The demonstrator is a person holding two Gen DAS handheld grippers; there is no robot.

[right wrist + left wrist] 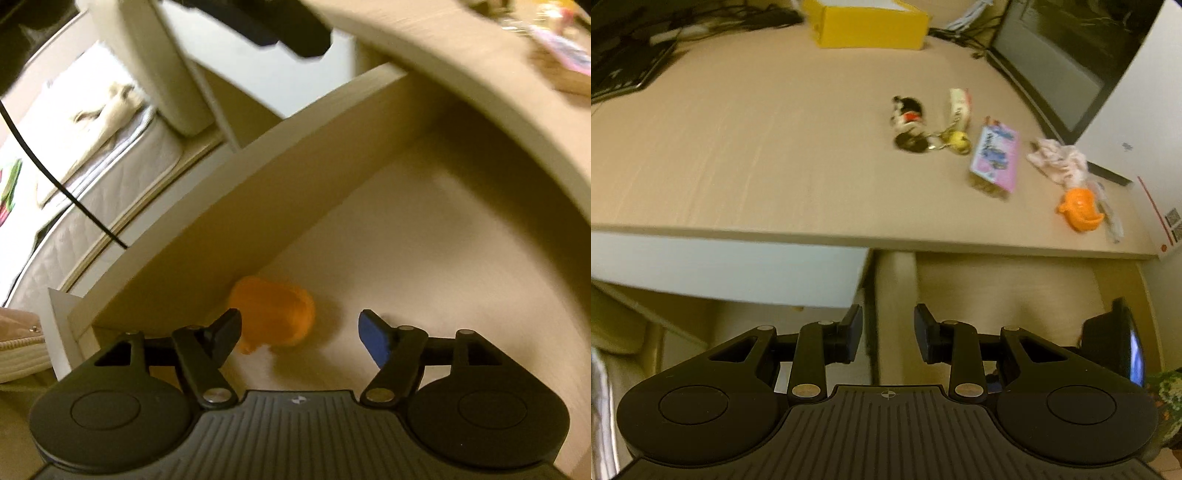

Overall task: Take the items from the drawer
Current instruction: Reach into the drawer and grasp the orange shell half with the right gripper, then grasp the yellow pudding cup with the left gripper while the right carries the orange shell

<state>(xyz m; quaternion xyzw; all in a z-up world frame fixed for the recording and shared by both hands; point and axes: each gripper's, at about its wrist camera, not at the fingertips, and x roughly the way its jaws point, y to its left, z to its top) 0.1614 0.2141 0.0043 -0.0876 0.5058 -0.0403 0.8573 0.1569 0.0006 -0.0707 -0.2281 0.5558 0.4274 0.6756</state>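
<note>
In the right wrist view the drawer stands pulled out under the desk edge. A blurred orange item lies on its floor against the left wall. My right gripper is open, with the orange item just ahead between its left finger and the middle of the gap. In the left wrist view my left gripper is open and empty, held below the desk's front edge. On the desktop lie a black-and-white toy with keyring, a pink packet, a pale cloth and an orange toy.
A yellow box and a monitor stand at the back of the desk, a laptop at the left. The other gripper shows at the right, low down. A bed with mattress lies left of the drawer.
</note>
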